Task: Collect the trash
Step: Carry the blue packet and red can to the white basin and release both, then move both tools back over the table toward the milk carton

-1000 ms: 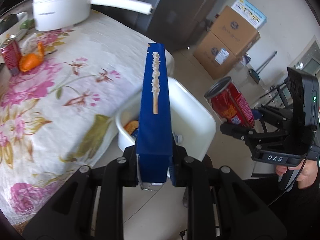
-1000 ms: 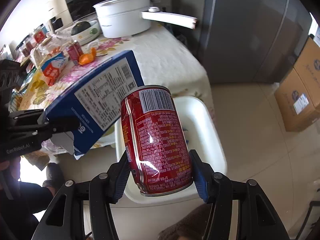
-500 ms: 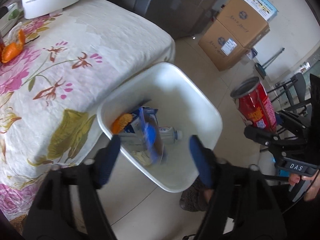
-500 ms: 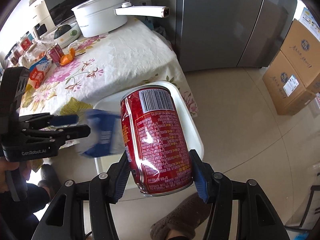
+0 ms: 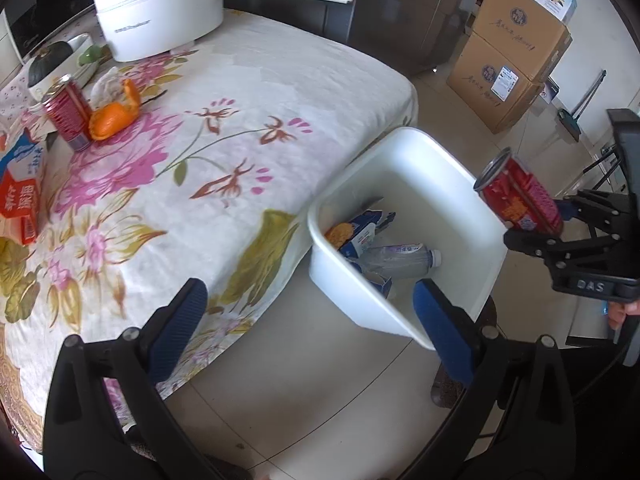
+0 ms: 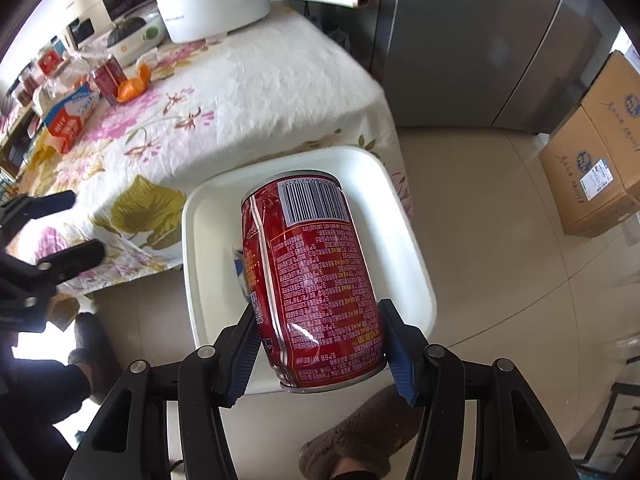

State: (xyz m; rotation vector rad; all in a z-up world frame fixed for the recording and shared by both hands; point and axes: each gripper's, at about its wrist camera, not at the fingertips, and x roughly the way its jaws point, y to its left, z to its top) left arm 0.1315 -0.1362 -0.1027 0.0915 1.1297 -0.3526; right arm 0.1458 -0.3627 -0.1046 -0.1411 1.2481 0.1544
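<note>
Gone from the left gripper (image 5: 306, 308) is the blue box (image 5: 362, 236), now lying in the white bin (image 5: 404, 320) with a plastic bottle (image 5: 394, 258); its fingers (image 5: 178, 316) stand spread and empty. The right gripper (image 6: 320, 344) clenches a red can (image 6: 316, 280), long axis pointing forward along the fingers, hanging directly above the bin; release looks next. More trash waits on the flowered counter (image 5: 248, 92); cardboard boxes (image 5: 508, 76) stand well apart.

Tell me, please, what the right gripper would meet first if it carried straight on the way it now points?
Probably the white bin. The right gripper, shut on the red can, points down into its opening, so the can would likely reach the trash inside or the bin floor first; depth is hard to judge.
</note>
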